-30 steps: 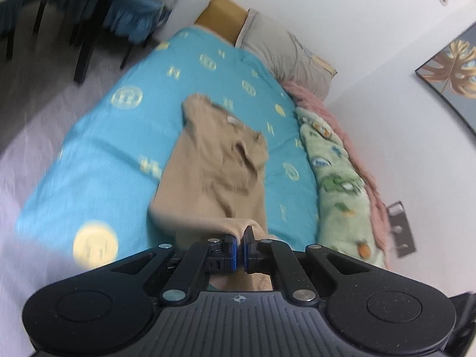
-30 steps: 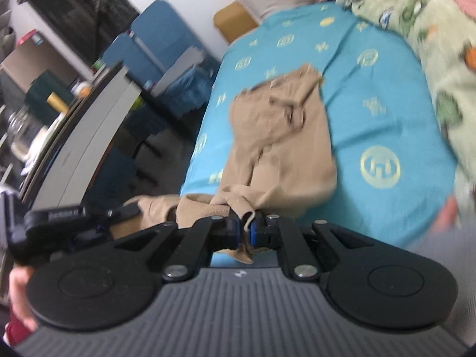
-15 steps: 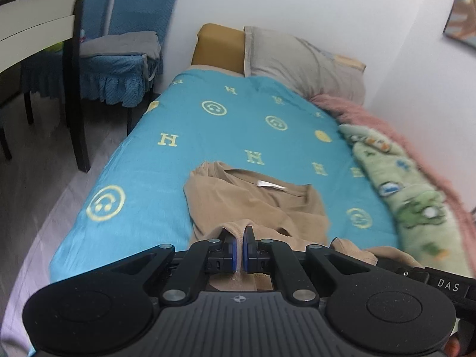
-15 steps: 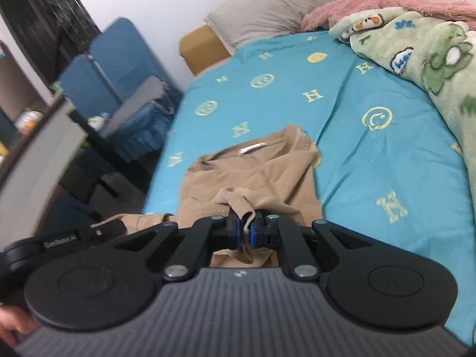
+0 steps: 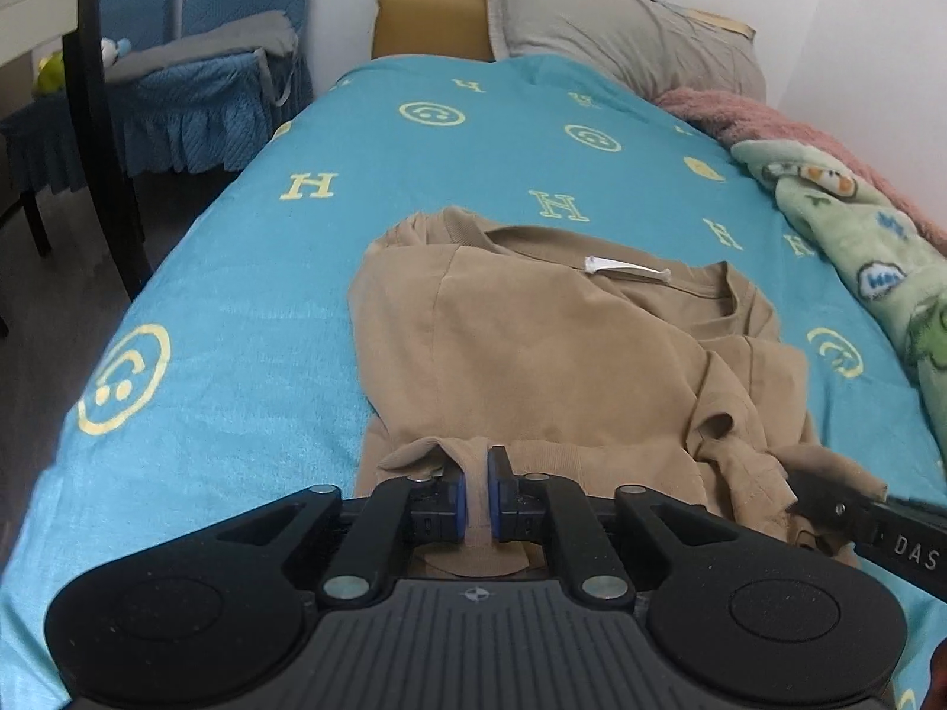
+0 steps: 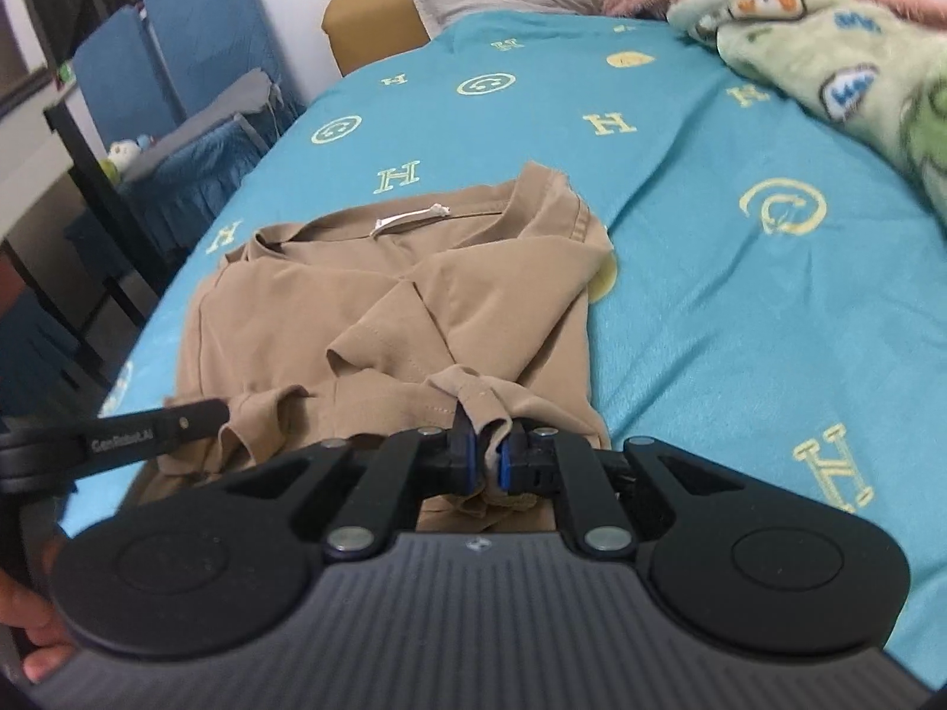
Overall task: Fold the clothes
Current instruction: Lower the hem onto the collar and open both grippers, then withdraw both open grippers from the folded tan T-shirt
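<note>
I have the tan shirt [image 5: 532, 355] lying on the teal bedspread [image 5: 248, 307], filling the centre of the left wrist view, collar and white neck label [image 5: 627, 267] toward the top, its near hem bunched along the bottom edge. My left gripper [image 5: 477, 494] sits at lower centre of that view with a fold of the hem between its blue pads; the jaws are opening, and a slim gap shows beside the cloth. The other tool's finger pokes in at the lower right, on the shirt's crumpled corner.

In the right wrist view the shirt [image 6: 414, 307] lies left of centre, a sleeve folded across its front. My right gripper [image 6: 486, 461] is at lower centre, its jaws opening too, though the pads still pinch a wad of hem. The left tool's finger crosses the lower left, and a hand [image 6: 35, 633] shows at the bottom left edge.

A grey pillow [image 5: 621, 35] sits at the top, a green blanket [image 5: 858, 248] at the right edge, and a blue chair [image 5: 195, 77] at upper left.
</note>
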Available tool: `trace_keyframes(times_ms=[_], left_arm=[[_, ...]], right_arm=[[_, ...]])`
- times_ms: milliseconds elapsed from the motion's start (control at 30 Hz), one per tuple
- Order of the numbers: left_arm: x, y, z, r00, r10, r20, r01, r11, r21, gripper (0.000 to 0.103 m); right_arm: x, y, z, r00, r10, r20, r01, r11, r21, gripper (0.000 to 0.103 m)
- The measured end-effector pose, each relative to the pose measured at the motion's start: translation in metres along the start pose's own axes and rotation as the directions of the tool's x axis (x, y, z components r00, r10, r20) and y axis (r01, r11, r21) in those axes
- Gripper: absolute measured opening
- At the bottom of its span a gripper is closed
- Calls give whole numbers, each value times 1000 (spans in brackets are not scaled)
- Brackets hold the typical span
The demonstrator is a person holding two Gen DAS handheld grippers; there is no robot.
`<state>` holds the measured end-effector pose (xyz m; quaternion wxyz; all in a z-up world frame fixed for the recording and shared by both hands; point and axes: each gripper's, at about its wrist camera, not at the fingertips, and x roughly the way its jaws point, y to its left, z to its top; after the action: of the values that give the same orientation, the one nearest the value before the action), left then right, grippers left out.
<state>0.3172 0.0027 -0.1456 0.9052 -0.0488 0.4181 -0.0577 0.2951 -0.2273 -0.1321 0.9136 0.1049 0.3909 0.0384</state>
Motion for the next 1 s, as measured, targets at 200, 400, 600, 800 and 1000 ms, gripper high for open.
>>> trace_keyframes(times_ms=[200, 400, 600, 800, 1000], left_arm=[[-63, -13, 1, 999, -6, 40, 3, 997, 71, 62], [-154, -33, -10, 983, -9, 183, -23, 985, 170, 95], [-234, -43, -49, 949, -26, 313, -39, 979, 198, 103], [-266, -40, -107, 922, -21, 386, -69, 973, 218, 103], [-265, -23, -137, 912, 10, 410, -93, 978, 184, 103]], right_arm=[[-42, 6, 7, 999, -1, 43, 1, 1000, 8, 66], [-127, 15, 3, 981, -10, 192, 18, 999, -38, 82], [-202, 15, -27, 967, 20, 254, -15, 1000, -20, 82], [-245, 23, -74, 934, 54, 352, -32, 997, -68, 82], [-244, 30, -104, 926, 19, 376, 29, 992, -122, 82]])
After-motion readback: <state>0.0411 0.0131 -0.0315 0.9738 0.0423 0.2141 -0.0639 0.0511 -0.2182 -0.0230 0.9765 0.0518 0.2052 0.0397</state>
